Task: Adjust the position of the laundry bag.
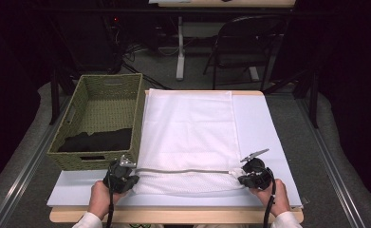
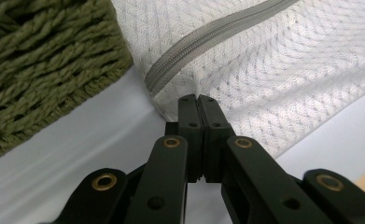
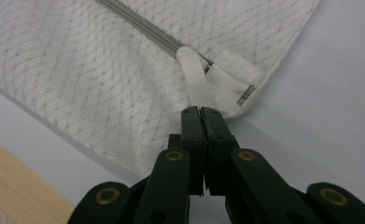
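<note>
Mesh laundry bag (image 1: 188, 128), zip end, both corners pinched.
Your left gripper (image 2: 199, 100) clenches mesh; your right gripper (image 3: 201, 111) clenches the pull tape (image 3: 196, 81). Tugging unevenly could slip the tape free.

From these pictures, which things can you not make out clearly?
- Black cloth in the basket, high view: too dark to identify, partly hidden by the near wall.
- Inside of the mesh bag: the fabric hides any contents.
- Zipper pull, right gripper view: half under its fabric cover.
- Left claw: the shut jaws hide how much mesh they pinch.
</note>
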Motion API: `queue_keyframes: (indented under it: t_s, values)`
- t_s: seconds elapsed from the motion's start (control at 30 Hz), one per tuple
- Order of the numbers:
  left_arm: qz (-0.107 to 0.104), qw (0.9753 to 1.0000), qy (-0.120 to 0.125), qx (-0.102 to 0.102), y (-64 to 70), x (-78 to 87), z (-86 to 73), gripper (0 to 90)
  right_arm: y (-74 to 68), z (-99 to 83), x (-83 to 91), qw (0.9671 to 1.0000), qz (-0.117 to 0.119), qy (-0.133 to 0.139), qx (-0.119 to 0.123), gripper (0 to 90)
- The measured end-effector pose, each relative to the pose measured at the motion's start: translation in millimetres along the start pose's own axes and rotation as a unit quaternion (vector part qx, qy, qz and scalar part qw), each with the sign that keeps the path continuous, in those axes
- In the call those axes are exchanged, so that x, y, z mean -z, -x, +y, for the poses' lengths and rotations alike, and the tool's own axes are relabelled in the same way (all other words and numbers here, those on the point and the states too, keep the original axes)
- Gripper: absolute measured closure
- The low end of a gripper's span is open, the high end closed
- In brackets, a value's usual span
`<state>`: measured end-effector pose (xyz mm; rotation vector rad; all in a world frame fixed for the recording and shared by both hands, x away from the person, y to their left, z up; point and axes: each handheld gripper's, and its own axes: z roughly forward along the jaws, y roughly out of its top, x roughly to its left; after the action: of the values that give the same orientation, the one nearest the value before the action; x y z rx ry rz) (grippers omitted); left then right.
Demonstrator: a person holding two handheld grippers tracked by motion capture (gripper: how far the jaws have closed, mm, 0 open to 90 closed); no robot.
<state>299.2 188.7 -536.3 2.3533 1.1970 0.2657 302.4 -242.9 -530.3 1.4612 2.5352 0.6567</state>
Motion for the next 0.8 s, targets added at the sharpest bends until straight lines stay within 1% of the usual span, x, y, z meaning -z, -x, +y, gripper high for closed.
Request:
queue_keyframes:
  t_s: [0.03, 0.07, 0.23, 0.33, 0.37, 0.43, 0.47, 0.5, 0.57, 0.6, 0.63, 0.67, 0.73, 0.77, 0.8]
  values:
    - [-0.002, 1.0, -0.003, -0.002, 0.8, 1.2, -1.6, 89.1, 0.8, -1.0, 0.3, 1.0, 0.002, 0.001, 0.008, 89.1]
    - [-0.001, 1.0, -0.002, -0.003, 1.3, 1.4, -2.4, 89.1, 0.1, -1.6, 0.7, 1.0, 0.001, -0.001, 0.004, 89.1]
    - [-0.007, 0.9999, -0.008, -0.009, 2.0, 3.8, -6.7, 89.1, -2.2, -4.1, 1.3, 0.9999, 0.005, -0.005, 0.014, 89.1]
    - [-0.013, 0.9998, -0.011, -0.01, 1.7, 4.9, -8.6, 89.1, -3.8, -5.9, 1.8, 0.9999, 0.004, -0.009, 0.014, 89.1]
    - [-0.016, 0.9998, -0.01, -0.009, 1.6, 5.3, -9.3, 89.1, -4.5, -7.2, 1.9, 0.9998, 0.007, -0.009, 0.016, 89.2]
    - [-0.02, 0.9996, -0.014, -0.014, 2.3, 7.3, -10.9, 89.1, -6.6, -9.2, 4.2, 0.9997, 0.013, -0.01, 0.017, 89.1]
    - [-0.017, 0.9996, -0.017, -0.017, 3.2, 8.0, -11.3, 89.2, -6.5, -9.6, 4.7, 0.9996, 0.009, -0.012, 0.022, 89.1]
    - [-0.017, 0.9996, -0.017, -0.017, 3.2, 8.0, -11.3, 89.2, -7.4, -10.1, 5.5, 0.9996, 0.011, -0.013, 0.024, 89.1]
    - [-0.018, 0.9995, -0.019, -0.018, 3.8, 9.2, -12.1, 89.2, -8.2, -10.7, 6.4, 0.9996, 0.01, -0.014, 0.022, 89.1]
    - [-0.021, 0.9994, -0.02, -0.021, 3.7, 9.8, -12.6, 89.2, -8.3, -11.6, 6.3, 0.9995, 0.014, -0.016, 0.022, 89.1]
    - [-0.02, 0.9994, -0.02, -0.019, 4.3, 10.4, -13.2, 89.2, -8.6, -12.2, 6.1, 0.9995, 0.017, -0.015, 0.022, 89.1]
    - [-0.021, 0.9993, -0.022, -0.021, 4.4, 11.0, -13.8, 89.2, -8.7, -12.9, 6.1, 0.9995, 0.014, -0.017, 0.024, 89.1]
    - [-0.022, 0.9991, -0.025, -0.024, 6.3, 12.1, -17.1, 89.2, -11.1, -15.0, 6.5, 0.9995, 0.017, -0.021, 0.019, 89.1]
    - [-0.021, 0.9991, -0.028, -0.025, 7.2, 12.4, -18.3, 89.2, -11.0, -16.1, 5.9, 0.9992, 0.019, -0.022, 0.029, 89.1]
    - [-0.019, 0.999, -0.03, -0.027, 7.5, 12.4, -20.0, 89.1, -12.0, -18.7, 5.8, 0.9991, 0.023, -0.022, 0.027, 89.0]
